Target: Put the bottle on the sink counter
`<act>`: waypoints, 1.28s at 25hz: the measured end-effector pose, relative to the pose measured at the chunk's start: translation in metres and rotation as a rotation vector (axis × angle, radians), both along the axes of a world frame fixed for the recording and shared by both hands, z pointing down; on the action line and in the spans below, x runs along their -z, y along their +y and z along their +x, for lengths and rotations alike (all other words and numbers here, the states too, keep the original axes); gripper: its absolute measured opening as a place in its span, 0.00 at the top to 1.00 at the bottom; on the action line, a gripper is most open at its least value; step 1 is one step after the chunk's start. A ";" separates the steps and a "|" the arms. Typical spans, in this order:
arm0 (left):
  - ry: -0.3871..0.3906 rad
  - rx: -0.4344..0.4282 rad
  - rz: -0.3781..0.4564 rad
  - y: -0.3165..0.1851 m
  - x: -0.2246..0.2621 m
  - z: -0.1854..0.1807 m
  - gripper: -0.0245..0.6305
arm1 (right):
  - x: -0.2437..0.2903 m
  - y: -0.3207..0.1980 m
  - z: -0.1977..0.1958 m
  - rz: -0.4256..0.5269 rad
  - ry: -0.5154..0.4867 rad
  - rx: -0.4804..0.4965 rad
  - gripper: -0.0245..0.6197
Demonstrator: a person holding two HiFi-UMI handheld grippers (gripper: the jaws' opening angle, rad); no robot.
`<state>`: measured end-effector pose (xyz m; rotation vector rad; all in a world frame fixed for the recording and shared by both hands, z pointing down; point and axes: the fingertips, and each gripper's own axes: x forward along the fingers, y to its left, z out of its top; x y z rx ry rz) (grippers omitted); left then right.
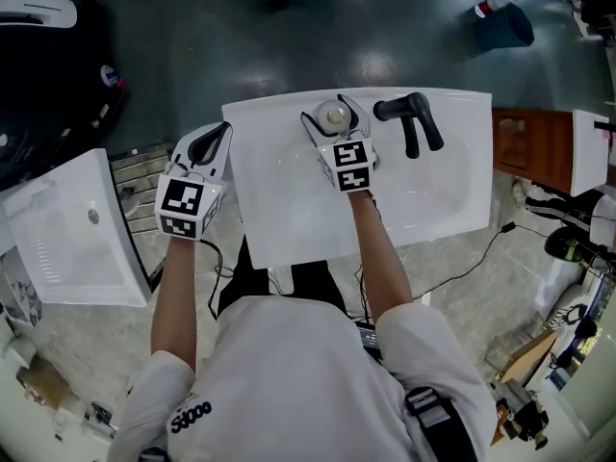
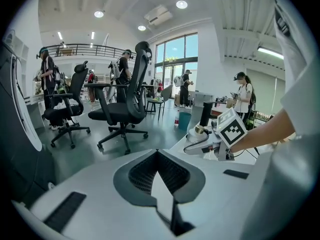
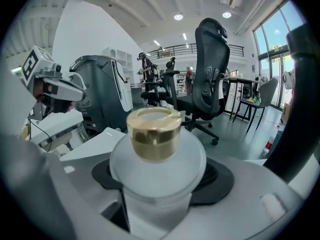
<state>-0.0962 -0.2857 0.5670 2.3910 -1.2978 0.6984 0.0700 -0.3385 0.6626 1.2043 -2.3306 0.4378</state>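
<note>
Nearly done, I judge: my left gripper point(image 1: 218, 139) hangs beside the sink point(image 1: 289, 200), jaws pressed together on nothing. My right gripper point(image 1: 335, 121) pinches the gold-capped bottle point(image 3: 155, 134) upright at the sink's back ledge, just left of the black tap point(image 1: 412, 123). I cannot tell whether its base rests there. Setting it down and letting go are left.

The black faucet point(image 1: 412, 118) stood just right of the bottle point(image 1: 336, 115) at the far rim, closing off that side. The sink counter point(image 1: 269, 147) lay bare to the far left and across its near part. The left gripper point(image 1: 219, 135) filled the gap beside the spare basin point(image 1: 72, 239).
</note>
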 end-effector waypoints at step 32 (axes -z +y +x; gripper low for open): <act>-0.039 0.065 0.019 0.011 0.003 -0.018 0.96 | -0.008 0.003 0.000 -0.064 0.005 0.046 0.40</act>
